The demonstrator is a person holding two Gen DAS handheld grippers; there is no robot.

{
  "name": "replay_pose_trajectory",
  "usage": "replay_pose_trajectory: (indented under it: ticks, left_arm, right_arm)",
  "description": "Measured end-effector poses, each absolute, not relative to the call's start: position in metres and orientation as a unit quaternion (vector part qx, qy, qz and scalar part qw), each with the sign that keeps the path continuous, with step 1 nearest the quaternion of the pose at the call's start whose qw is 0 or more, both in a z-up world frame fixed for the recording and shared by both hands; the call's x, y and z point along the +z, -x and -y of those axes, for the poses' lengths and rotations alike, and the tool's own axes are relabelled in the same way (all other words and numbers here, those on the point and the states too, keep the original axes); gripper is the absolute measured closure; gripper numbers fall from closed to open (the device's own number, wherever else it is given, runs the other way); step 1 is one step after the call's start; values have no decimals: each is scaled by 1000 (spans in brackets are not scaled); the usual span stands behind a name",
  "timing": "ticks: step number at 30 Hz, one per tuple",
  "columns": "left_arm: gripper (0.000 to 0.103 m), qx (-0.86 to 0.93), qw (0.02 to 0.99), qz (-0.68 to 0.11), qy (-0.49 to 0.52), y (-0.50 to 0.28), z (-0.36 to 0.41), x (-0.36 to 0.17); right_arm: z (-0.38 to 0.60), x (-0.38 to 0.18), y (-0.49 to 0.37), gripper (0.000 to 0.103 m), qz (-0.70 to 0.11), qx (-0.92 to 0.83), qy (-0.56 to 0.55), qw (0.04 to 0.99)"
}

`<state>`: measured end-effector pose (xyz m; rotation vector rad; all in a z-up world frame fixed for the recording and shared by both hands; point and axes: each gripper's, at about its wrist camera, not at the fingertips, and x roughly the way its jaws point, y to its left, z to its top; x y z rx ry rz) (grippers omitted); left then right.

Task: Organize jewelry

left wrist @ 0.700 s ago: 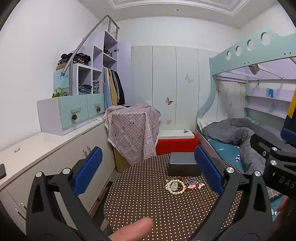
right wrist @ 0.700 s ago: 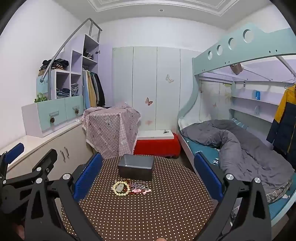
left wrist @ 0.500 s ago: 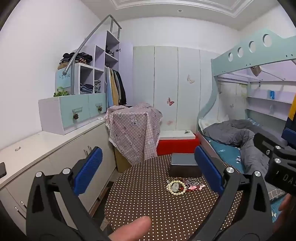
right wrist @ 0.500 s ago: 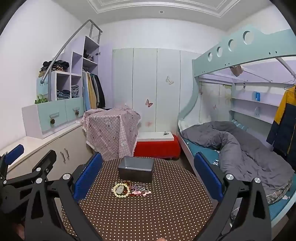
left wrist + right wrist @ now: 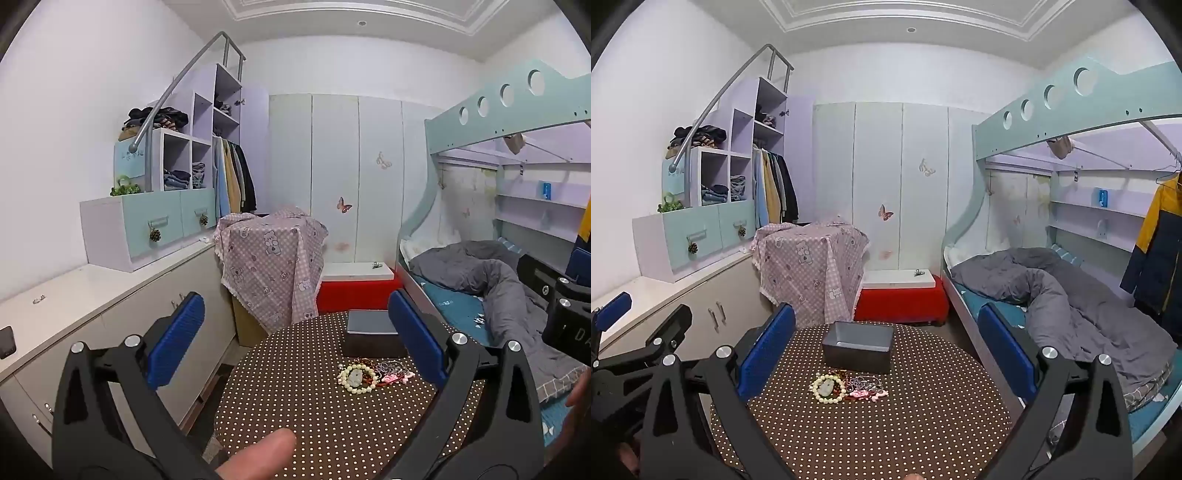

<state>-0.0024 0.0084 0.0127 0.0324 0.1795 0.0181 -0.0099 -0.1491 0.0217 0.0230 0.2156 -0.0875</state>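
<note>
A small heap of jewelry (image 5: 847,386) lies on a round polka-dot table (image 5: 923,424) in a bedroom, just in front of an open dark box (image 5: 857,345) that stands at the table's far side, apparently the container meant to receive it. Nothing has gone into the box that can be seen from here; the sorting looks not yet begun.

2 hand-held grippers hang above the table's near edge, well short of the heap. The left gripper (image 5: 295,343) has its blue pads spread wide with nothing between them; the right gripper (image 5: 885,347) is likewise wide apart and empty. Both point slightly downward toward the heap, a stance that reads as a ready position ahead of a first pick. From the right wrist camera the heap sits centred between the pads, which suggests that hand is the better lined up.

The most distinct piece is a bracelet (image 5: 828,386) of pale cream beads, coiled at the heap's left side around a pale oval piece. Beside it, toward the right, lie tangled dark red beads, a silvery chain and a pink item (image 5: 868,393) whose form is too small to tell. The pieces overlap, so lifting 1 may drag others.
</note>
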Motion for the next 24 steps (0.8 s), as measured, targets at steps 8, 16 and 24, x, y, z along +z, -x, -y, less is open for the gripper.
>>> replay_pose_trajectory:
  ticks: [8,16,24]
  left_arm:
    - [6,5,996,-92,-16,0,-6,16]
    - [6,0,995,-93,-19,-5,-5,19]
    - [6,-10,994,-108,-11,-22,-8,8]
  right_arm:
    - [150,18,8,7,-106,-43,-8,993]
    - [150,18,2,7,-108,-44,-4,993]
    - [150,12,-9,7,-115,-45,2,992]
